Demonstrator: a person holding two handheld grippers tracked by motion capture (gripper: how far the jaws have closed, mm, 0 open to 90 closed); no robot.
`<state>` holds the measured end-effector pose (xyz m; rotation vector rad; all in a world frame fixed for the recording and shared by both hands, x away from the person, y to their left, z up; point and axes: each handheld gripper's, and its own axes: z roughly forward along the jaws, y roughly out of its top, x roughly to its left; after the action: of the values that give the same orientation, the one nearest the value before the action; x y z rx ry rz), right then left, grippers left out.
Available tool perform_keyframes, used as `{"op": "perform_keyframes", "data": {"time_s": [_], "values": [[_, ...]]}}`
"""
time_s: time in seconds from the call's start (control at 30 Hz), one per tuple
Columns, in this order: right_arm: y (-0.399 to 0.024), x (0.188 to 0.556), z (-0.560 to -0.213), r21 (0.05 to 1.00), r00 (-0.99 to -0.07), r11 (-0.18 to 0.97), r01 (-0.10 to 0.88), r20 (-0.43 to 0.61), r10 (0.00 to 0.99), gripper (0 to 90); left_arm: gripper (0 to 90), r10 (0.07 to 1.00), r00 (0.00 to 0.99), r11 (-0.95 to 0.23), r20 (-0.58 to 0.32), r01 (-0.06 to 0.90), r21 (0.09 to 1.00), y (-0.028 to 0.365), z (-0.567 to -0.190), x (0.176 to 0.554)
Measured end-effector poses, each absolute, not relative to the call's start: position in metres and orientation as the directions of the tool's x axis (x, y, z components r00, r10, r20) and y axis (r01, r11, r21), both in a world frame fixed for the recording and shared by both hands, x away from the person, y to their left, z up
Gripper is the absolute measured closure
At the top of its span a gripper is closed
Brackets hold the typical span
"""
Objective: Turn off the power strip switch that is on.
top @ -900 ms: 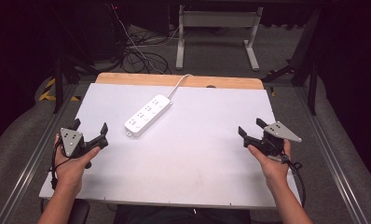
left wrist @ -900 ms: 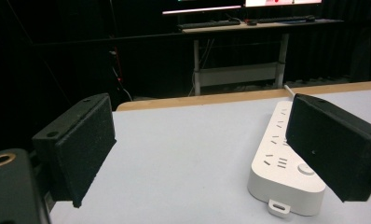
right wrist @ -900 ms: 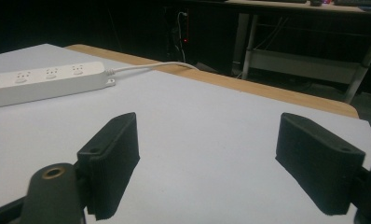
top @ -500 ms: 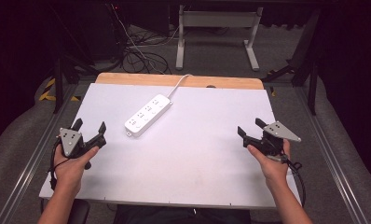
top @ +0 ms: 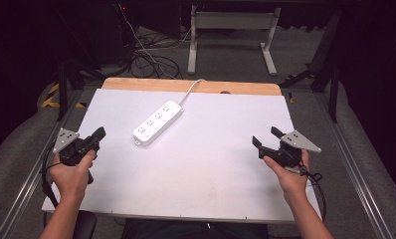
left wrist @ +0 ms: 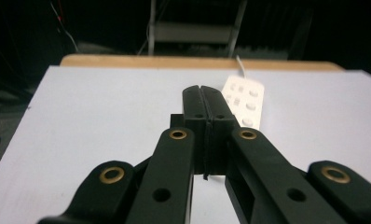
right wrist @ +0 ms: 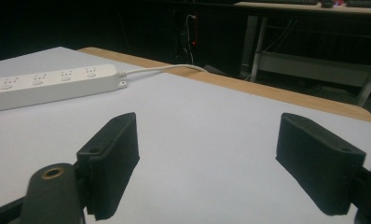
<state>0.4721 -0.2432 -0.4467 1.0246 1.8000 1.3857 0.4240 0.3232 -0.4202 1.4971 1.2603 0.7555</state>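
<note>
Nearest the person, the left gripper (top: 94,139) hangs over the near left part of the white table (top: 226,194), held in the left hand (top: 71,172); in the left gripper view its jaws are pressed flat together with nothing between them. Across the table, the right gripper (top: 265,139) sits over the near right part in the right hand (top: 288,174), and the right gripper view shows its pads (right wrist: 111,161) standing well apart over bare table, holding nothing. Farther off, left of centre, the white power strip (top: 157,122) lies flat and diagonal, well apart from both grippers, its sockets facing up. Beyond it the white cord (top: 190,89) runs from its far end over the wooden table edge (top: 136,83) toward the dark floor, where loose cables (top: 151,62) lie. Judged risks: the closed left gripper, if brought to the strip without opening, would push the light strip across the smooth surface rather than take it. A grasp at one end could let the long body swing or slip from the pads. Pulling the strip toward the person may tighten the cord at the table edge and drag or twist the strip out of the grip.
</note>
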Motion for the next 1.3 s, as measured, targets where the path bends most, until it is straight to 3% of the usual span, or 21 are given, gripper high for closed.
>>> {"op": "perform_keyframes", "data": {"time_s": [0.03, 0.2, 0.33, 0.87, 1.13, 1.3], "values": [[-0.242, 0.472, -0.447, 0.97, -0.498, 0.141, 0.199, -0.024, 0.867, 21.6, 90.0, 0.948, 0.286, 0.019, -0.136, 0.377, 0.926, 0.322, -0.417, 0.429], [-0.241, 0.471, -0.446, 0.97, -0.51, 0.148, 0.195, -0.028, 0.86, 21.6, 90.0, 0.938, 0.322, -0.01, -0.129, 0.397, 0.918, 0.314, -0.415, 0.44], [-0.242, 0.472, -0.445, 0.97, -0.506, 0.142, 0.199, -0.023, 0.862, 22.3, 90.0, 0.927, 0.374, -0.166, 0.008, 0.39, 0.906, 0.293, -0.399, 0.458], [-0.237, 0.474, -0.449, 0.961, -0.519, 0.175, 0.214, -0.04, 0.854, 22.9, 90.0, 0.868, 0.483, -0.361, 0.119, 0.447, 0.818, 0.227, -0.366, 0.546], [-0.236, 0.474, -0.447, 0.961, -0.522, 0.18, 0.209, -0.046, 0.852, 23.3, 90.0, 0.811, 0.555, -0.508, 0.186, 0.509, 0.695, 0.176, -0.389, 0.6], [-0.236, 0.475, -0.447, 0.958, -0.525, 0.182, 0.22, -0.041, 0.85, 24.4, 90.0, 0.812, 0.554, -0.546, 0.181, 0.613, 0.572, 0.154, -0.414, 0.637]]}}
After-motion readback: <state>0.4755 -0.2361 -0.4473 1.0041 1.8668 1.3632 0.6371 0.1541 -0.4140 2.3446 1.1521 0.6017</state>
